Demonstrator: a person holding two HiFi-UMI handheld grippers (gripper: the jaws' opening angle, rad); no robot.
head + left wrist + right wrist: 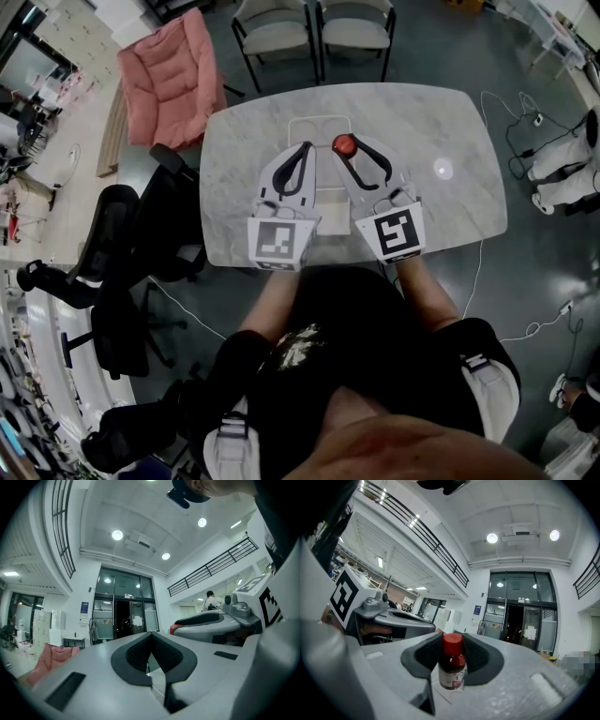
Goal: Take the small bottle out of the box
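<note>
Hard to read: the clear, thin-walled box (319,118) shows only a faint rectangular outline on the marble-patterned counter (441,122), half covered by both tools. The bottle (452,667) is small, dark and round, with a red cap and pale label. It stands upright, clamped between the right gripper (352,148) fingers at the box's 1 o'clock corner. The left gripper (150,636) fingers meet at the tips, at the bottle's 9 o'clock.

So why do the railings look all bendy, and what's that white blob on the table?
Right gripper view: the wide-angle lens bends the railing into a curve, while the small bottle up close looks sharp. Head view: the blob is glare from a light on the shiny marble table, and the room's edges curve there too.
</note>
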